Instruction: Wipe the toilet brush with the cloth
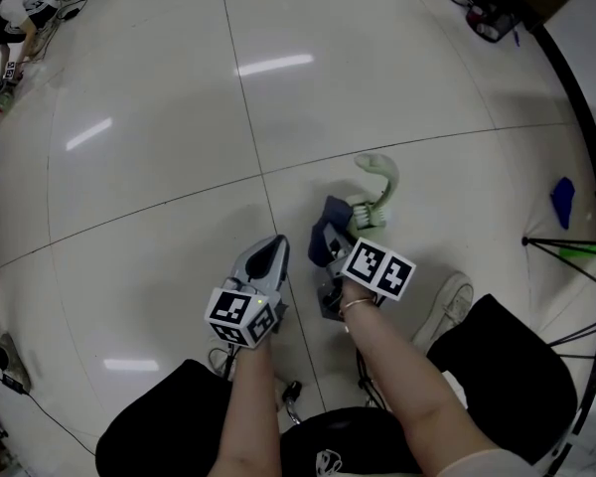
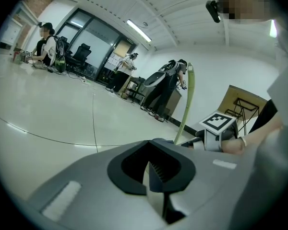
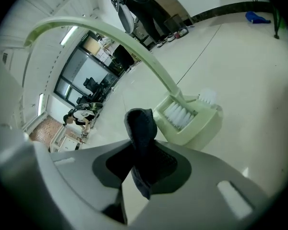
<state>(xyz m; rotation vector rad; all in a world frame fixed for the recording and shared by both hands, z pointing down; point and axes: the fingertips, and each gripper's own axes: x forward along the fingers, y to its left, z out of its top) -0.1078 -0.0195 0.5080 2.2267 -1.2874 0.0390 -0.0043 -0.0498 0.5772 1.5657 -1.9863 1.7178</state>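
Observation:
A pale green toilet brush [image 1: 375, 192] stands in its holder [image 3: 194, 123] on the floor, with white bristles [image 3: 178, 113] and a curved handle [image 3: 110, 32]. My right gripper [image 1: 323, 251] is shut on a dark blue cloth [image 3: 141, 143], which hangs just short of the brush's holder. The cloth [image 1: 330, 229] bunches beside the brush in the head view. My left gripper [image 1: 268, 259] hovers to the left of the right one, shut with nothing between its jaws. In the left gripper view the brush handle [image 2: 186, 102] rises just beyond the jaws.
Glossy white floor tiles [image 1: 179, 117] spread all around. A blue object [image 1: 562, 201] and a black tripod leg [image 1: 566, 246] lie at the right. A person's shoe [image 1: 447, 306] is near the right gripper. People and office chairs [image 2: 81, 56] stand far off.

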